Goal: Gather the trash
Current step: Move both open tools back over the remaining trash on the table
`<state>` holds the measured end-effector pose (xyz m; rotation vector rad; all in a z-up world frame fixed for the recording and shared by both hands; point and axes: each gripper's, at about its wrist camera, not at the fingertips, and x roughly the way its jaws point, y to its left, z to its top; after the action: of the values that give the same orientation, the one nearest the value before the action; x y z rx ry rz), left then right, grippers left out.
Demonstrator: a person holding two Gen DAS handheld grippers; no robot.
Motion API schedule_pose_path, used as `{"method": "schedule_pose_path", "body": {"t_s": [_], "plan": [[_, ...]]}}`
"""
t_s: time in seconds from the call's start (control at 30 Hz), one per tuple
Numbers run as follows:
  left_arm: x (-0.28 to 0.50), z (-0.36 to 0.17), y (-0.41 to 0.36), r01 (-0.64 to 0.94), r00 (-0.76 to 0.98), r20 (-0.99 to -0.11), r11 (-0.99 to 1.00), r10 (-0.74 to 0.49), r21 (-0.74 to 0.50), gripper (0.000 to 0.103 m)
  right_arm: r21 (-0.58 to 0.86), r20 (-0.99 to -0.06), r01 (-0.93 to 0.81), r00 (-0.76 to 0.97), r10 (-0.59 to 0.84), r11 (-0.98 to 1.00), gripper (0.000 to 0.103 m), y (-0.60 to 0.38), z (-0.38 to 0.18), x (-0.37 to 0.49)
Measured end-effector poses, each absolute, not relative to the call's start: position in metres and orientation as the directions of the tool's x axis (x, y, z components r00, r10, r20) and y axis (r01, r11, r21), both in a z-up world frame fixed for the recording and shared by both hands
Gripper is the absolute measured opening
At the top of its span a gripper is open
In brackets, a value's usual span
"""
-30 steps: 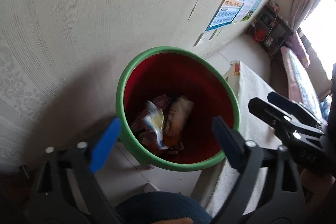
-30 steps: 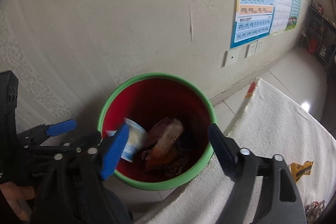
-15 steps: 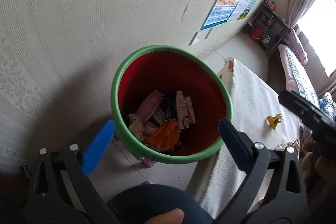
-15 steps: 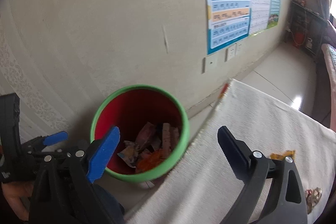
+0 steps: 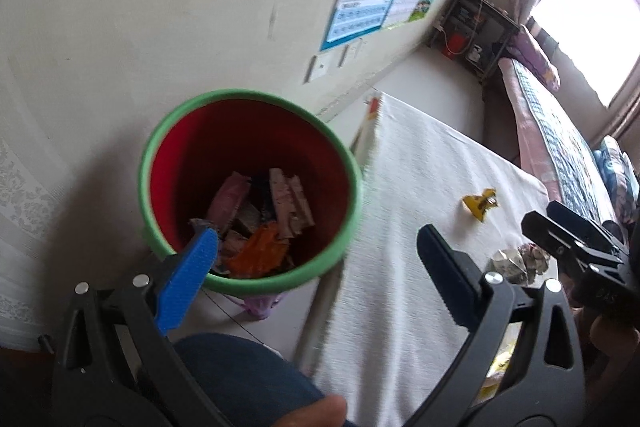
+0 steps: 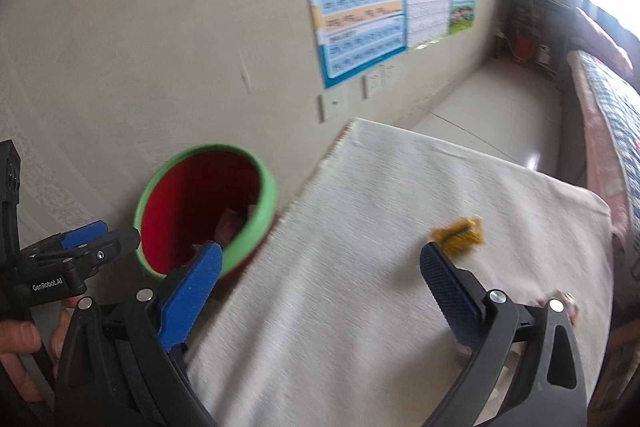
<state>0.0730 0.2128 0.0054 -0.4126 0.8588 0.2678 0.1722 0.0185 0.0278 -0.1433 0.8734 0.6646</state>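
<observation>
A red bin with a green rim point(image 5: 160, 131) stands on the floor by the wall, holding several wrappers point(image 5: 260, 223); it also shows in the right wrist view point(image 6: 266, 203). My left gripper point(image 5: 316, 259) is open and empty above the bin's near rim. My right gripper point(image 6: 320, 267) is open and empty over the cloth-covered table point(image 6: 360, 227). A yellow wrapper point(image 6: 458, 233) lies on the cloth just beyond its right finger, also seen in the left wrist view point(image 5: 480, 203). Crumpled paper trash point(image 5: 520, 261) lies near the right gripper body point(image 5: 580, 247).
The wall behind carries posters point(image 6: 360, 7) and sockets point(image 6: 332, 103). A bed point(image 5: 560, 131) and a dark shelf point(image 5: 476, 27) stand at the far right. My leg in jeans point(image 5: 240, 375) is below the left gripper. More yellow trash point(image 5: 500, 367) lies at the table's near edge.
A wrapper dropped into the bin and settled there. Both grippers have swung right, away from the bin toward the table; the right one is now over the cloth near the yellow wrapper.
</observation>
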Motion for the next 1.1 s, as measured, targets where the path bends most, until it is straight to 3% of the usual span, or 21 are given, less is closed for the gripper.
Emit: {"method": "schedule_pose_path", "body": {"t_s": [0.17, 0.43, 0.67, 1.1], "plan": [[0.082, 0.012, 0.164, -0.317, 0.65, -0.755, 0.933, 0.085, -0.168, 0.097, 0.133, -0.746, -0.545, 0.495, 0.446, 0.828, 0.096, -0.028, 0.033, 0.169], [0.102, 0.006, 0.106, -0.221, 0.602, -0.797, 0.97, 0.054, -0.1, 0.098, 0.15, -0.759, -0.402, 0.539, 0.366, 0.903, 0.096, -0.113, 0.022, 0.166], [0.123, -0.008, 0.073, -0.099, 0.561, -0.818, 0.97, -0.13, -0.222, 0.097, 0.144, -0.793, -0.318, 0.53, 0.301, 0.937, 0.096, -0.163, 0.004, 0.167], [0.191, -0.026, 0.019, 0.108, 0.491, -0.853, 0.984, -0.175, -0.14, 0.097, 0.184, -0.824, -0.199, 0.504, 0.261, 0.963, 0.096, -0.196, -0.026, 0.2]]}}
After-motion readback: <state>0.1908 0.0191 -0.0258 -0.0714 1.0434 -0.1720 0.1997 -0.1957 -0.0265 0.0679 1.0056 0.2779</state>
